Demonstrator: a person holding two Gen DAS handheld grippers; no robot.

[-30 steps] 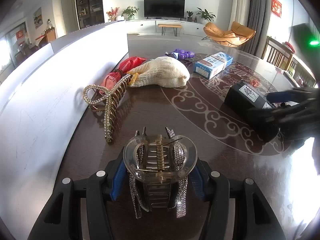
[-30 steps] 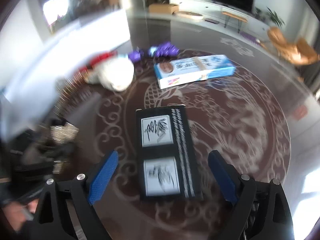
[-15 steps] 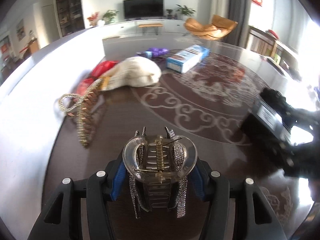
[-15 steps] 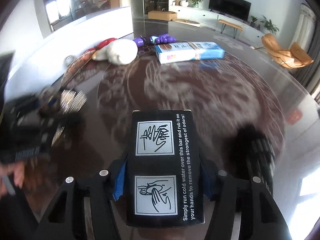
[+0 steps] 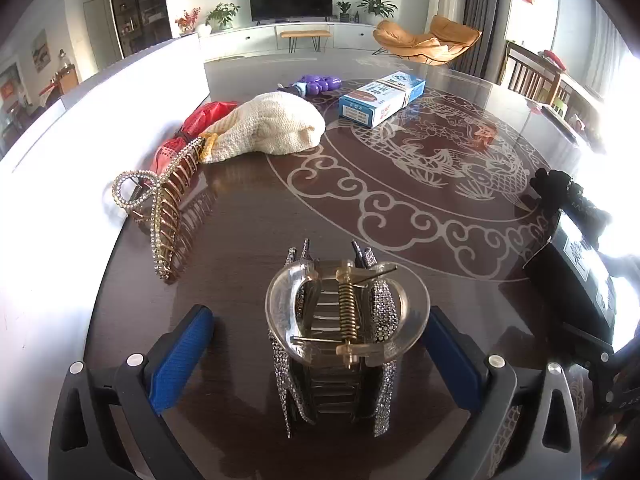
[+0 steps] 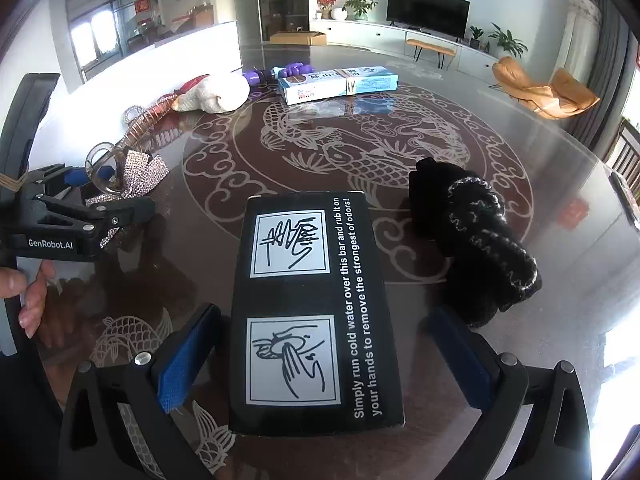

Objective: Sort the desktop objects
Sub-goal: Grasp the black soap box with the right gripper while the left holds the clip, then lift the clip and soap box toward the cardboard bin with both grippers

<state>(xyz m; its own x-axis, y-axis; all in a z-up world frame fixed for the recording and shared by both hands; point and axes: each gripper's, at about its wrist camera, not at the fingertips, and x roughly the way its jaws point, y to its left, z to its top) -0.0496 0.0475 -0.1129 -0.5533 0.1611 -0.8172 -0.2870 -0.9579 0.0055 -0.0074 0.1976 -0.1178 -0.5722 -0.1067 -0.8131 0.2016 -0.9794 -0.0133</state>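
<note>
Both grippers released since before: left gripper (image 5: 316,356) around clear hair claw (image 5: 344,320), right gripper (image 6: 320,364) around black box (image 6: 312,316).

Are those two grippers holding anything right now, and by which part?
No. Both are open: the left gripper straddles the clear hair claw, the right gripper the black box, pads apart from both.

- The hair claw clip (image 5: 344,320) stood on the table (image 5: 248,216) between the left gripper's (image 5: 320,344) fingers.
- A black glove (image 6: 476,236) lay just right of the box (image 6: 312,312).
</note>
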